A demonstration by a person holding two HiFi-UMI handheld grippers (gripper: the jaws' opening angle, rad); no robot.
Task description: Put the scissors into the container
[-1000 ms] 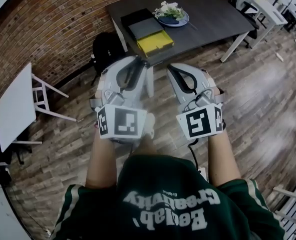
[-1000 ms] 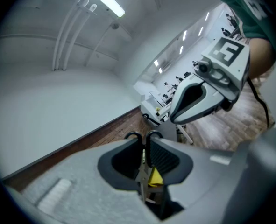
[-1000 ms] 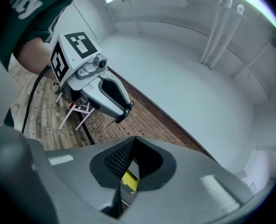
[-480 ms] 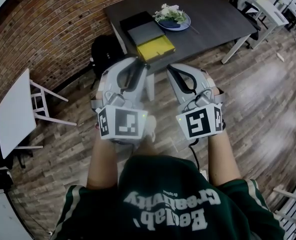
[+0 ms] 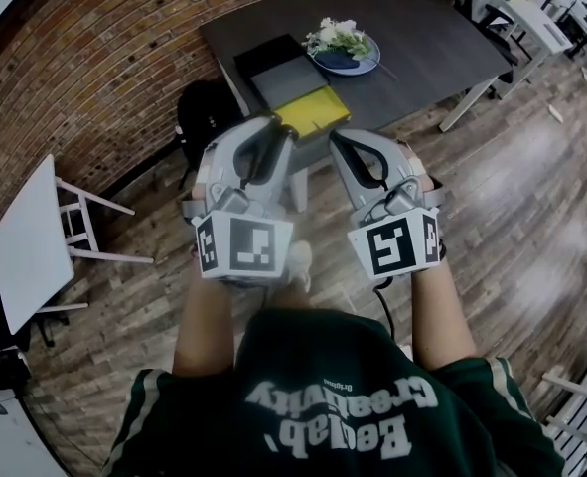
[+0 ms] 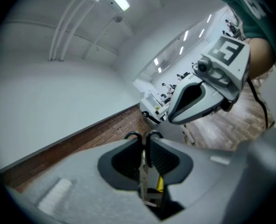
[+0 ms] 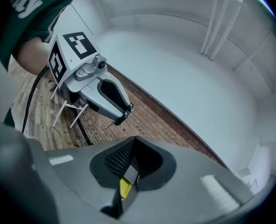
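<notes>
The yellow container point(image 5: 311, 112) lies open on the dark table point(image 5: 422, 38), just beyond both grippers in the head view. My left gripper point(image 5: 266, 125) is held level at chest height, shut on the scissors point(image 6: 143, 167). The black handle loops stick out past the jaw tips, and the metal blades run back between the pads. A thin point pokes out under that gripper point(image 7: 123, 112) in the right gripper view. My right gripper point(image 5: 348, 139) is beside it, jaws together with nothing between them. Both grippers are short of the table's near edge.
A grey tray point(image 5: 288, 68) and a black tray point(image 5: 263, 48) lie behind the container, and a blue plate with flowers point(image 5: 345, 53) is to their right. A black backpack point(image 5: 209, 107) sits under the table's left end. White tables stand at left point(image 5: 25, 241) and top right point(image 5: 531, 13).
The dark table and yellow container have drawn nearer to the grippers as the person walks forward. Both grippers keep the same pose and grip.
</notes>
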